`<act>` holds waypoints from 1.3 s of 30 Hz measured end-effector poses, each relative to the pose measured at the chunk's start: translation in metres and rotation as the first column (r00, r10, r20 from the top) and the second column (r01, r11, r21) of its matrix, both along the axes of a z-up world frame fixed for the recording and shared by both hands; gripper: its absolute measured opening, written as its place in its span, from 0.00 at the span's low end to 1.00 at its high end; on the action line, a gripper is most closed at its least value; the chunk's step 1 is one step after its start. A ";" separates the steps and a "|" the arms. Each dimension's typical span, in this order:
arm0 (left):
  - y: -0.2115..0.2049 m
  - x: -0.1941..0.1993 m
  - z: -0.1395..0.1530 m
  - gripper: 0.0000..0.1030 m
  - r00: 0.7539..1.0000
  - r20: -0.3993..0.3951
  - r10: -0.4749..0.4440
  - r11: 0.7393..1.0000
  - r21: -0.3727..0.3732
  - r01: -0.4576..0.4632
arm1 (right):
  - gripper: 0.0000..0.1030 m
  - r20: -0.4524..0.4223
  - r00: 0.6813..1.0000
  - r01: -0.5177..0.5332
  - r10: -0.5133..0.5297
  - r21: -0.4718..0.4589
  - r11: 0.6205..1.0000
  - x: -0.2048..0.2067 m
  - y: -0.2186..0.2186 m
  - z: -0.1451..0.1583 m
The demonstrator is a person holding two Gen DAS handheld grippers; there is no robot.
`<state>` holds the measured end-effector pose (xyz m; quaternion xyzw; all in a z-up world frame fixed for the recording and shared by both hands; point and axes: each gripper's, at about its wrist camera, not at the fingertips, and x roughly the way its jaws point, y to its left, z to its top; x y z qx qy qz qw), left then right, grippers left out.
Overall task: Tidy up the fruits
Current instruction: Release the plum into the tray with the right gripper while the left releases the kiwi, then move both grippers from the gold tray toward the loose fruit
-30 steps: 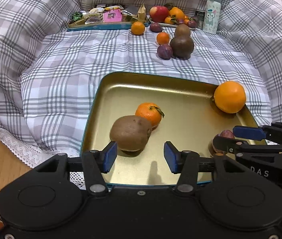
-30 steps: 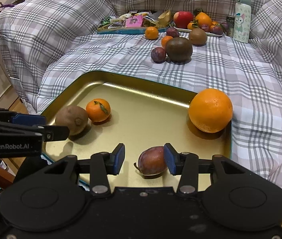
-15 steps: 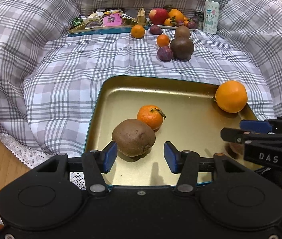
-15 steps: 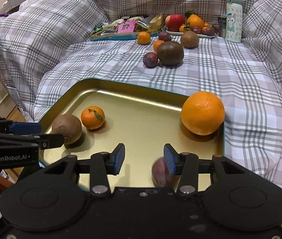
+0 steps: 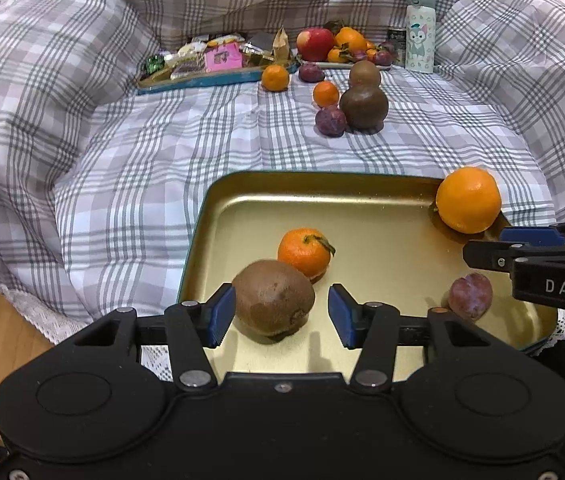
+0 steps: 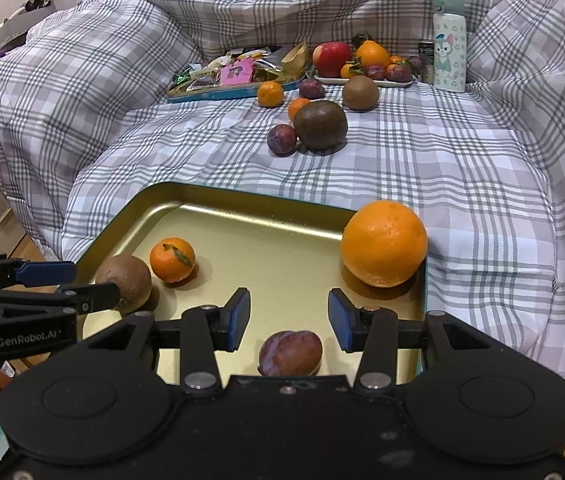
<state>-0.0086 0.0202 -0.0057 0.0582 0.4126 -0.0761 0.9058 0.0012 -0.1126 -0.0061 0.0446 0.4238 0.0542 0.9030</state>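
Where it rests, plum (image 6: 290,353) purple, mottled, creased

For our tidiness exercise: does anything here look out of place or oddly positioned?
Yes. The large orange sits on the gold tray's far right corner rim rather than flat inside, so it may roll off. Several fruits lie loose on the plaid blanket.

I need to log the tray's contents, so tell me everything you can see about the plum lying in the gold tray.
The plum is small and roundish, with dull purple-red skin, a pale bloom and a crease down its side. It lies loose on the gold tray near the front edge, below the right gripper, whose open pads do not touch it. It stands apart from the other fruit.
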 end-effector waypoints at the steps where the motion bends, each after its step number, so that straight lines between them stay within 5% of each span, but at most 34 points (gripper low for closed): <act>1: -0.001 0.001 0.001 0.55 1.000 0.006 -0.003 1.000 0.004 0.003 | 0.45 0.002 1.000 0.003 -0.003 0.003 1.000 0.000 -0.001 0.001; 13: -0.010 0.028 0.013 0.55 0.997 0.080 0.012 1.000 0.022 -0.014 | 0.45 0.018 0.999 0.039 -0.039 0.013 0.999 0.008 -0.010 0.007; 21: 0.002 0.055 0.013 0.51 0.997 0.020 0.080 0.996 -0.048 -0.079 | 0.45 0.004 0.999 0.054 -0.054 0.016 0.998 0.018 -0.013 0.007; 39: -0.013 0.107 0.019 0.49 1.000 -0.018 -0.016 0.999 -0.039 0.016 | 0.45 -0.015 0.995 0.096 -0.095 0.051 0.994 0.064 -0.025 0.012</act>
